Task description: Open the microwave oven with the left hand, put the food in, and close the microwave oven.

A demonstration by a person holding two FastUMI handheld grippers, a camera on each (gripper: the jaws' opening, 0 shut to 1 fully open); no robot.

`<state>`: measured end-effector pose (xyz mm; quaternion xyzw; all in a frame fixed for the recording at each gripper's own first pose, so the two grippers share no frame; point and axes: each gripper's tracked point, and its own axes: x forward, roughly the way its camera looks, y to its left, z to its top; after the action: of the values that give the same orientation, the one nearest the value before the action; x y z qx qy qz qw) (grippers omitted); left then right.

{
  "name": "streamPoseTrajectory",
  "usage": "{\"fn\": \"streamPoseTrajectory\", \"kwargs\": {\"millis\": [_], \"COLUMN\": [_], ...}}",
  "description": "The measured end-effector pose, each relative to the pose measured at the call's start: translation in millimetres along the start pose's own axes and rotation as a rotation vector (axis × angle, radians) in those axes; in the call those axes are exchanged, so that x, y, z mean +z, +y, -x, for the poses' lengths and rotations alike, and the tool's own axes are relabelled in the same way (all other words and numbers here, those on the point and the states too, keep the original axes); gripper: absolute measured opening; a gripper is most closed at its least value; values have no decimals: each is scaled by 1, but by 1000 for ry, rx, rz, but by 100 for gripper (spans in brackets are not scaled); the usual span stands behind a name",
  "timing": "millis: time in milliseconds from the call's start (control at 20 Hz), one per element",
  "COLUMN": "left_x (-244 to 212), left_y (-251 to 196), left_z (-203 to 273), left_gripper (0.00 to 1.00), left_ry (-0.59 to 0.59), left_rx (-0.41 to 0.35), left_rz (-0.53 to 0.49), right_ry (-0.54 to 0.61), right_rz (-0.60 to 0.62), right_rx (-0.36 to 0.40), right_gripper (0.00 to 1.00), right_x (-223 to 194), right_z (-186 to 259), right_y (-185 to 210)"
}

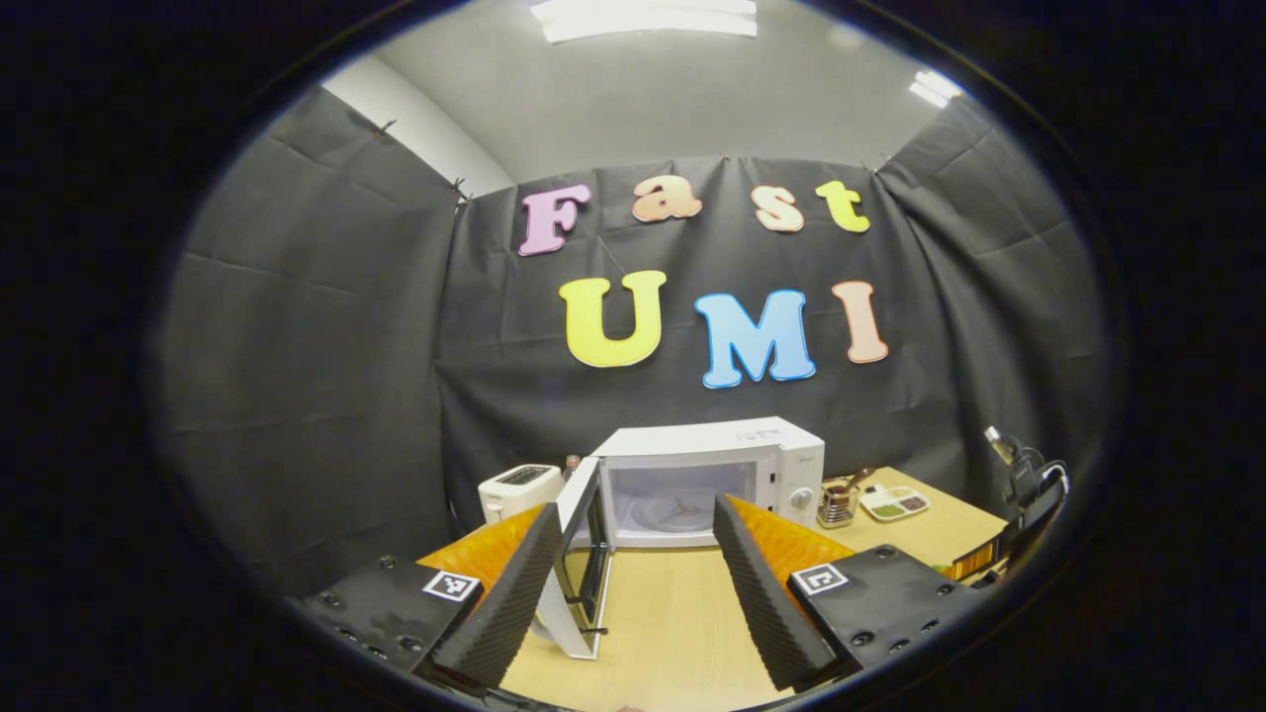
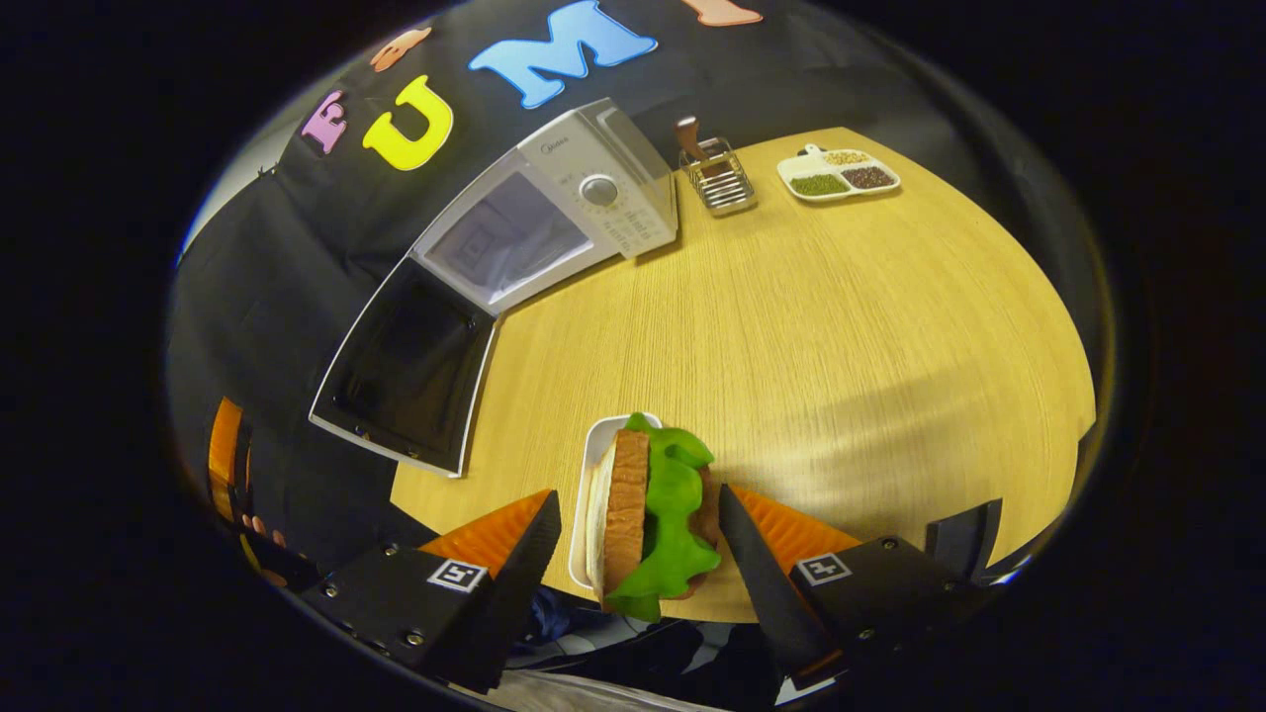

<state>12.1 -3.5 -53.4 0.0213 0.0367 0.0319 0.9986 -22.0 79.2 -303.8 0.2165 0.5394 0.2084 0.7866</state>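
The risk I see is at the pickup: the right gripper (image 2: 633, 554) has its 2 fingers spread wide on either side of the sandwich (image 2: 648, 514) without pressing it, and a lopsided squeeze could shear the layers or drag the white tray (image 2: 584, 494) off the near table edge. The sandwich sits on edge on that tray, brown bread with green lettuce bulging out, soft-looking. The microwave (image 1: 712, 480) stands at the far left of the table (image 2: 841, 326), its door (image 1: 584, 554) swung fully open and its cavity bare. The left gripper (image 1: 633, 583) hangs open, holding nothing, close to that door and liable to knock it.
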Motion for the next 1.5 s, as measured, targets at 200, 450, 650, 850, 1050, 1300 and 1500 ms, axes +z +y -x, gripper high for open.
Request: {"fn": "streamPoseTrajectory", "kwargs": {"millis": [200, 450, 650, 850, 1050, 1300, 1500], "left_x": [7, 15, 20, 19, 26, 40, 48], "left_y": [-2, -2, -1, 9, 28, 58, 89], "left_z": [2, 7, 2, -6, -22, -54, -77], "left_gripper": [100, 97, 96, 100, 95, 100, 95], "left_ry": [-10, -26, -39, -43, -61, -98, -120], "left_rx": [27, 53, 53, 59, 48, 22, 4], "left_rz": [-6, -33, -27, 8, 54, 81, 78], "right_ry": [55, 68, 19, 22, -27, -148, -208], "right_rz": [-38, 7, 37, 35, -42, -80, -107], "right_rx": [33, 84, 113, 89, 108, 168, 193], "right_gripper": [78, 45, 45, 27, 27, 26, 26], "right_x": [-15, -9, 4, 4, 24, 72, 101], "right_z": [-10, 5, 13, 9, 15, 15, -8], "right_y": [5, 13, 23, 18, 32, 78, 114]}}
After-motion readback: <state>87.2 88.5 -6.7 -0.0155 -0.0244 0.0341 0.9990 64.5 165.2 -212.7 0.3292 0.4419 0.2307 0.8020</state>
